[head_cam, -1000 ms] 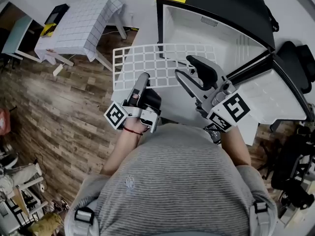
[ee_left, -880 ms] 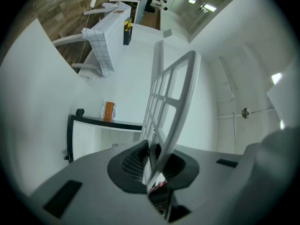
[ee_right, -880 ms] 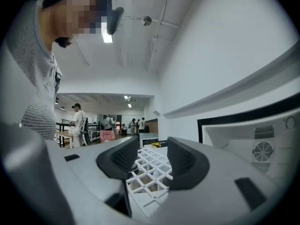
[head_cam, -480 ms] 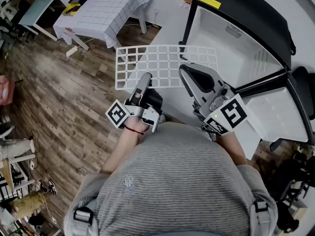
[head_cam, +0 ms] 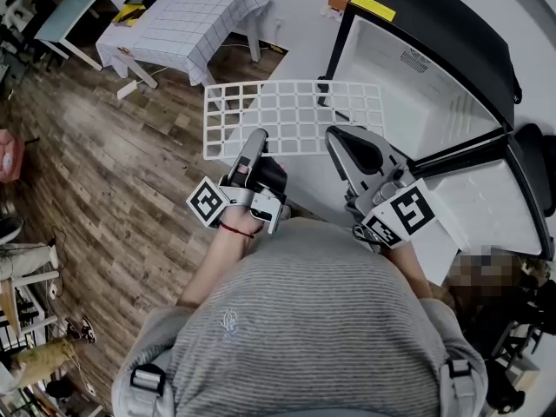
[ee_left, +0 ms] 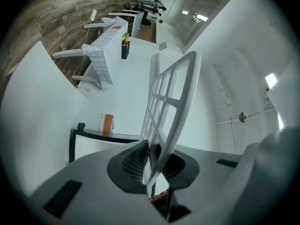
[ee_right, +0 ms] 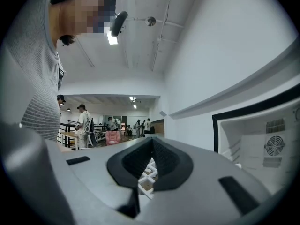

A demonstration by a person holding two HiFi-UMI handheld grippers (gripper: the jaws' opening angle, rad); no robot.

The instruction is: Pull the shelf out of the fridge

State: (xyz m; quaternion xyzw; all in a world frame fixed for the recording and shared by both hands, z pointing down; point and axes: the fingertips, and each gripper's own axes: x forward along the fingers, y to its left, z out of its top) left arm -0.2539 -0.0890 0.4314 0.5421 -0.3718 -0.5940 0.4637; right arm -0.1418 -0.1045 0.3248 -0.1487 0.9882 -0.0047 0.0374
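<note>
The white wire shelf (head_cam: pixel 287 111) hangs level in front of the open black fridge (head_cam: pixel 417 76), with only its right end overlapping the fridge's front edge. My left gripper (head_cam: pixel 254 142) is shut on the shelf's near rim; in the left gripper view the rim (ee_left: pixel 171 93) runs up from between the pads of that gripper (ee_left: pixel 157 156). My right gripper (head_cam: pixel 340 139) sits over the shelf's near right corner. Its jaws have just been closing and now stand shut, pads meeting with nothing between them. In the right gripper view the grid (ee_right: pixel 146 173) shows below that gripper (ee_right: pixel 151 158).
The fridge door (head_cam: pixel 491 202) swings out to the right. A table with a checked cloth (head_cam: pixel 187 16) stands at the far left on the wooden floor (head_cam: pixel 104 172). Other people stand far off in the right gripper view.
The right gripper's jaws went from wide open to shut. The shelf, held by the left gripper, has come further away from the fridge opening.
</note>
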